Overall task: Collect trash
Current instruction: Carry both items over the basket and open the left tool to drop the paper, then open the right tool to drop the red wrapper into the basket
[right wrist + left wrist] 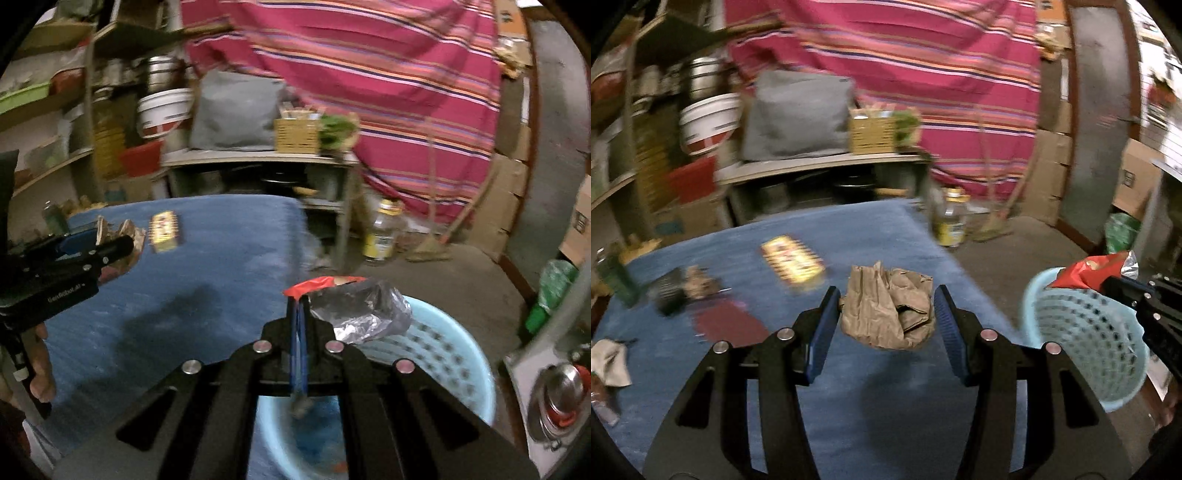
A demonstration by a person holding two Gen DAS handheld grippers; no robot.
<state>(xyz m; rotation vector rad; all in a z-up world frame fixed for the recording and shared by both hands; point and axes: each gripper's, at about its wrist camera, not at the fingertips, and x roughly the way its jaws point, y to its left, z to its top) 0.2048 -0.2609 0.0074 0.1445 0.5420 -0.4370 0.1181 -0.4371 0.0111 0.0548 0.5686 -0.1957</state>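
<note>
brown paper bag (886, 306) shows only left; foil wrapper (360, 308) lining right.

The right gripper (300, 295) is at centre, its blue-padded jaws pinched together on a crumpled red snack wrapper with a silver foil inside (360, 308), which spreads toward 2 o'clock. Below it, at 5 o'clock, stands a light-blue perforated plastic basket (443, 354). A blue cloth-covered table (207, 266) fills 9 to 10 o'clock. On it lies a yellow printed packet (165, 232). The left gripper (110, 242), black, enters at 9 o'clock. A clear bottle with a yellow label (382, 234) stands on the floor at 1 o'clock.
</note>
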